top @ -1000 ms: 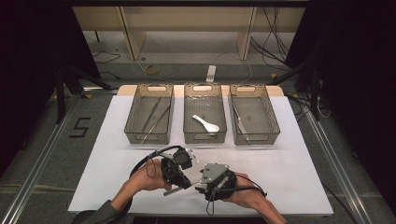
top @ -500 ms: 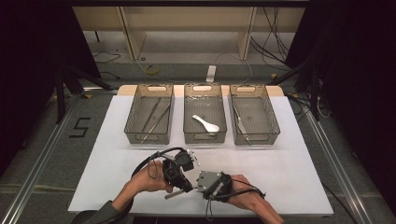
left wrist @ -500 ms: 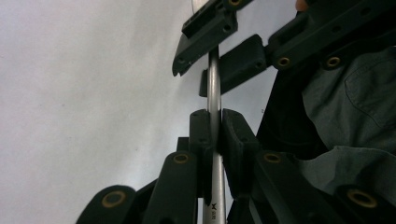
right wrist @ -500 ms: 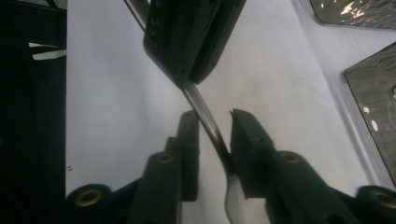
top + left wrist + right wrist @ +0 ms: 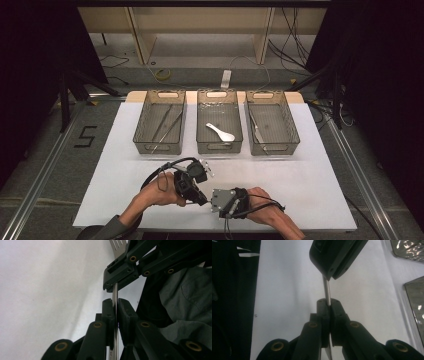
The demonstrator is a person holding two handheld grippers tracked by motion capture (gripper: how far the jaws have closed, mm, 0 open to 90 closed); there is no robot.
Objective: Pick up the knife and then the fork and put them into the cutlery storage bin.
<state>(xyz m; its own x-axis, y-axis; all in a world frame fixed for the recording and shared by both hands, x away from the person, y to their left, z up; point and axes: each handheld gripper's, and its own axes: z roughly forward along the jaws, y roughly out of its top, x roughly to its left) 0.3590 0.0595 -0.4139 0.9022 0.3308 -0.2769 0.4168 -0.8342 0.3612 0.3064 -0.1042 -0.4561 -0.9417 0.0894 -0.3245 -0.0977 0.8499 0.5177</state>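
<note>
While both grippers meet — fork (image 5: pixel 115 293) handle between both pairs of fingers (image 5: pixel 109 312).

Bright, evenly lit table, dark surroundings; close gripper views slightly soft.

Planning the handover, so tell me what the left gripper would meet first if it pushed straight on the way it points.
Probably the right gripper: in the left gripper view it sits just ahead of the left gripper, clamped on the same fork both hold. Depth is unclear, but the gap looks short.
</note>
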